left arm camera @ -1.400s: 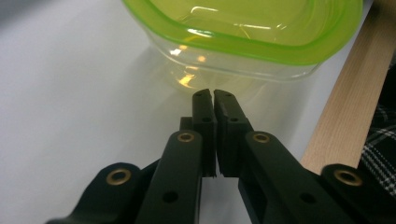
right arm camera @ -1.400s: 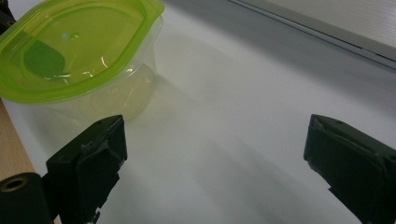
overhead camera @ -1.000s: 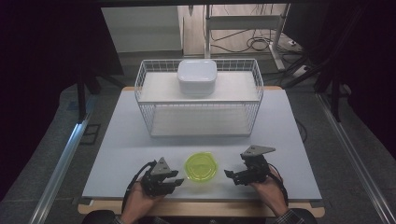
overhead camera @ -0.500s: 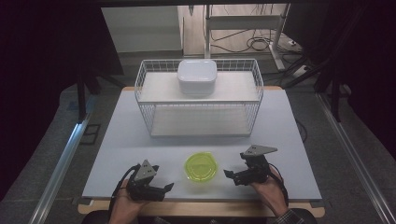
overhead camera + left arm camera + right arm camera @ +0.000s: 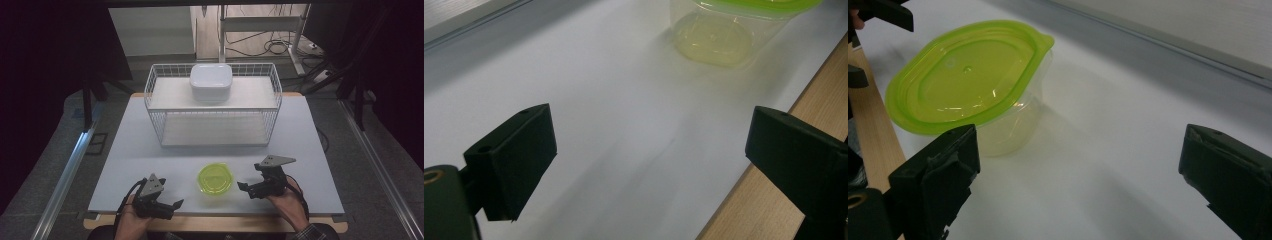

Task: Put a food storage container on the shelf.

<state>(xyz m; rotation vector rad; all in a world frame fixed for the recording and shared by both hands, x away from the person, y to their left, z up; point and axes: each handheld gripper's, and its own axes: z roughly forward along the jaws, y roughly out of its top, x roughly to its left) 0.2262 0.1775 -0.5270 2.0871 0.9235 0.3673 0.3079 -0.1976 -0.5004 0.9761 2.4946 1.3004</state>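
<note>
A clear tub with a lime-green lid stands on the white table near its front edge; the same tub sits ahead of the left jaws, and the tub lies close ahead of the right jaws, to their left. My left gripper rests at the front edge, to the tub's left and apart from it. Its jaws have just been opening and stand wide with nothing between them. My right gripper sits just right of the tub, open and empty.
A white wire rack stands across the middle of the table, with a white lidded box on its upper shelf. The table's wooden front edge runs under the left gripper's right jaw. White tabletop spreads left of the tub.
The left gripper has drawn back from the tub, leftward and toward the front edge, and its jaws have spread apart. The right gripper and the tub have not moved.
</note>
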